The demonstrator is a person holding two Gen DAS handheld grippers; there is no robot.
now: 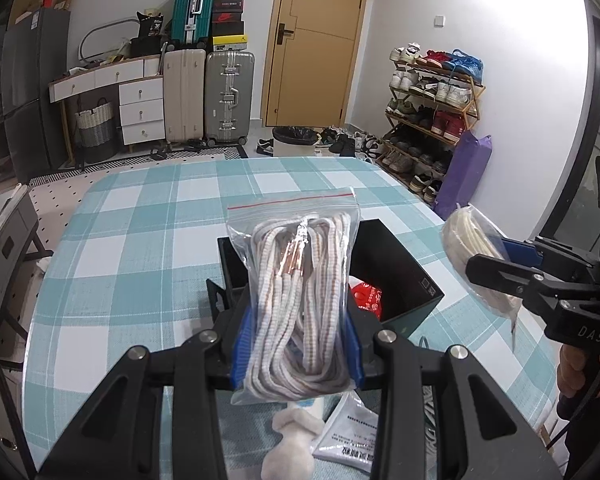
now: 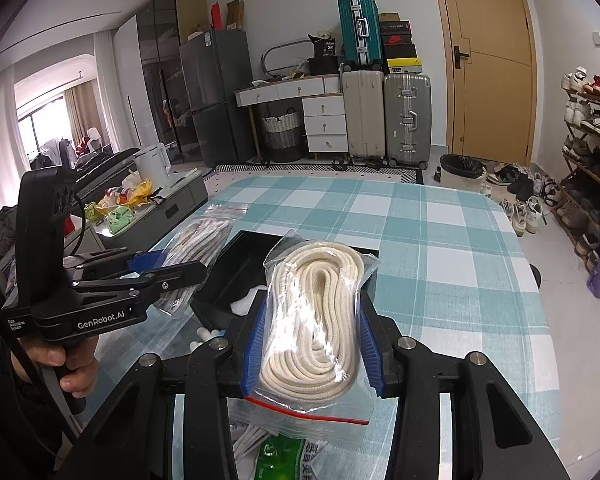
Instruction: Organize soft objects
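- Teal-and-white checked tablecloth (image 1: 140, 240) covers the table; behind it a cluttered room with upright suitcases (image 1: 208, 96), a tan door (image 1: 316, 40) and a loaded shoe rack (image 1: 428, 120).
- Left gripper (image 1: 296, 332), black with blue pads, is clamped on a clear zip bag of white-and-tan striped laces (image 1: 296, 280); bag stands upright between the pads, red seal strip on top, raised off the cloth.
- Right gripper (image 2: 312, 352), same build, is clamped on a clear zip bag of cream coiled rope (image 2: 316, 320); red seal end points back toward the camera, bag lifted clear of the table.
- Open black square box (image 1: 400, 268) sits on the cloth just past both bags, a red packet (image 1: 366, 296) lying inside.
- From the right wrist view, the striped-lace bag sits left of the box; from the left wrist view, the rope bag hangs right of it.
- White printed pouch (image 1: 348, 436) and a fuzzy off-white plush piece (image 1: 292, 440) lie on the cloth under the left gripper.
- Green-and-white printed packet (image 2: 284, 456) lies under the right gripper.
- A hand (image 2: 64, 364) grips the left tool's handle.
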